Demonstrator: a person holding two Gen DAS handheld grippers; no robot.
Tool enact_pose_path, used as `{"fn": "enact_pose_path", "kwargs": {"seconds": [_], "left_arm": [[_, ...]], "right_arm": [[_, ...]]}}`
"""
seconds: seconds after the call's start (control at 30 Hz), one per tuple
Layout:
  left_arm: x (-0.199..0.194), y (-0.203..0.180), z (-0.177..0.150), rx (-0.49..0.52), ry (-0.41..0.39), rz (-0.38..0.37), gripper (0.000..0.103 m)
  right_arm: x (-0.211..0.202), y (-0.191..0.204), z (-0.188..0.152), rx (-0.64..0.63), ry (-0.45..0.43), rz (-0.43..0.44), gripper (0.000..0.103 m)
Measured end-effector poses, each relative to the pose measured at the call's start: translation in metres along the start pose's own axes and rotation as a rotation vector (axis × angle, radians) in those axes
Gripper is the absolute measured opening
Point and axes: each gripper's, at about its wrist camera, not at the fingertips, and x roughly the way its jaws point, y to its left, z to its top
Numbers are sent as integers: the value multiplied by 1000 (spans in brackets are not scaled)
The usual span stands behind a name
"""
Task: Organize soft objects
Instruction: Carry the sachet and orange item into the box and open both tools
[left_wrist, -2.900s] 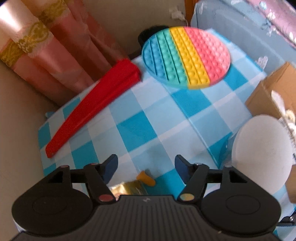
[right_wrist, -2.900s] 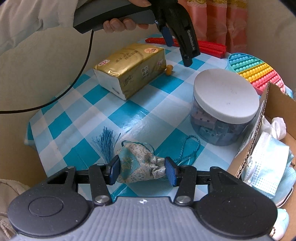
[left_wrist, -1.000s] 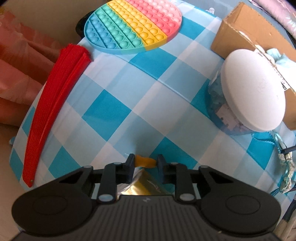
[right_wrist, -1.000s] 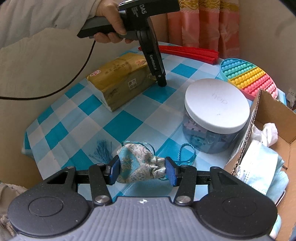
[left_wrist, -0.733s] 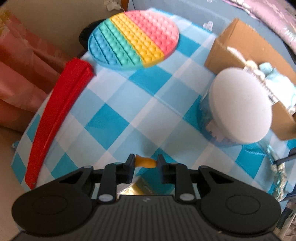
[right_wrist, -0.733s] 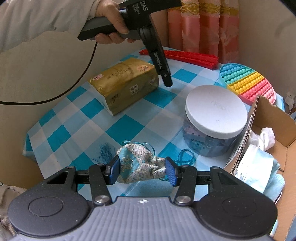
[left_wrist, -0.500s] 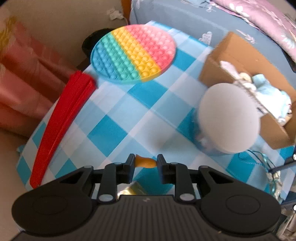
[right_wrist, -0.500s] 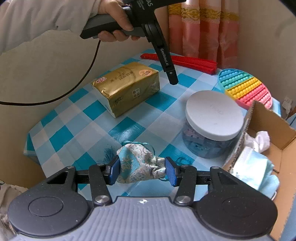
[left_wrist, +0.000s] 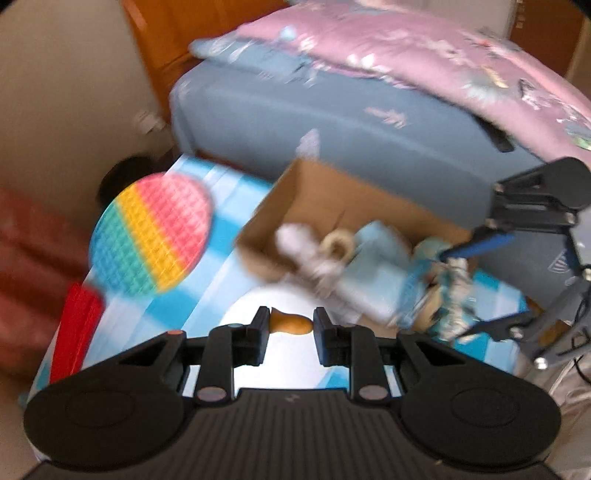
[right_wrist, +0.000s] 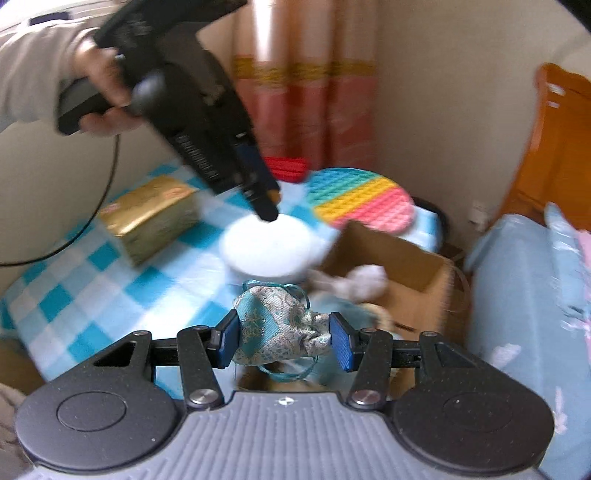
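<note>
My left gripper (left_wrist: 289, 326) is shut on a small orange earplug (left_wrist: 291, 323) and hangs above the white jar lid (left_wrist: 291, 354). In the right wrist view that same left gripper (right_wrist: 267, 206) shows over the lid (right_wrist: 269, 247), held by a person's hand (right_wrist: 99, 96). My right gripper (right_wrist: 284, 338) is shut on a teal brocade pouch (right_wrist: 280, 325), lifted off the table near the cardboard box (right_wrist: 399, 258). The box (left_wrist: 332, 199) holds white and pale blue soft items (left_wrist: 369, 266). In the left wrist view the right gripper (left_wrist: 465, 284) carries the pouch (left_wrist: 450, 291) over the box's right end.
A round rainbow pop-bubble mat (left_wrist: 151, 232) and a red folded fan (left_wrist: 74, 328) lie on the blue checked tablecloth (right_wrist: 110, 280). A gold tissue pack (right_wrist: 151, 214) sits at the left. A bed with blue sheet (left_wrist: 332, 125) and pink quilt stands behind the table.
Both grippers rose off the table and swung toward the cardboard box, each keeping its load. The left one came from beside the tissue pack to over the jar lid.
</note>
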Motion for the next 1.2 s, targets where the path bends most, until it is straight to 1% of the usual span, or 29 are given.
{"fn": "enact_pose_path", "kwargs": {"seconds": [0.13, 0.23, 0.3, 0.33, 0.4, 0.47, 0.53, 0.6, 0.67, 0.73, 0.83, 0.9, 0.97, 1.03, 1.1, 1.13, 1.17, 1.2], "left_arm": [[14, -26, 30, 37, -36, -32, 24], [29, -39, 50, 47, -43, -46, 24], [43, -45, 59, 39, -33, -49, 24], [50, -46, 65, 30, -29, -52, 29], [58, -49, 72, 21, -38, -19, 34], [66, -48, 76, -6, -34, 0, 63], [68, -45, 75, -32, -42, -2, 73], [64, -44, 69, -25, -59, 6, 75], [58, -43, 62, -33, -65, 54, 84], [48, -40, 51, -56, -88, 109, 87], [31, -36, 30, -136, -103, 177, 89], [19, -36, 14, -194, -112, 225, 94], [7, -38, -3, -237, -119, 279, 94], [-3, -42, -20, -286, -117, 313, 94], [-14, -46, -35, -333, -139, 326, 94], [-20, -49, -42, -354, -154, 327, 94], [-26, -52, -49, -378, -173, 333, 96], [-31, -55, -55, -395, -193, 337, 97]], "right_arm": [[-3, -17, -10, 34, 9, -50, 56], [0, -27, -18, 52, 19, -59, 56], [3, -31, -21, 64, 28, -62, 56], [4, -31, -22, 66, 29, -63, 56], [4, -33, -24, 75, 32, -60, 56], [5, -34, -24, 80, 31, -60, 56], [5, -37, -22, 85, 33, -59, 56], [7, -40, -22, 91, 34, -64, 56], [10, -44, -20, 93, 36, -72, 56], [13, -48, -16, 96, 34, -79, 56], [18, -55, -6, 104, 26, -93, 56], [23, -60, 2, 110, 21, -100, 56], [30, -65, 13, 116, 15, -118, 56], [37, -68, 22, 122, 9, -130, 56], [46, -71, 31, 140, 10, -142, 56], [50, -72, 34, 148, 7, -148, 58], [55, -73, 36, 155, 4, -156, 62], [58, -73, 38, 164, 4, -164, 71]]}}
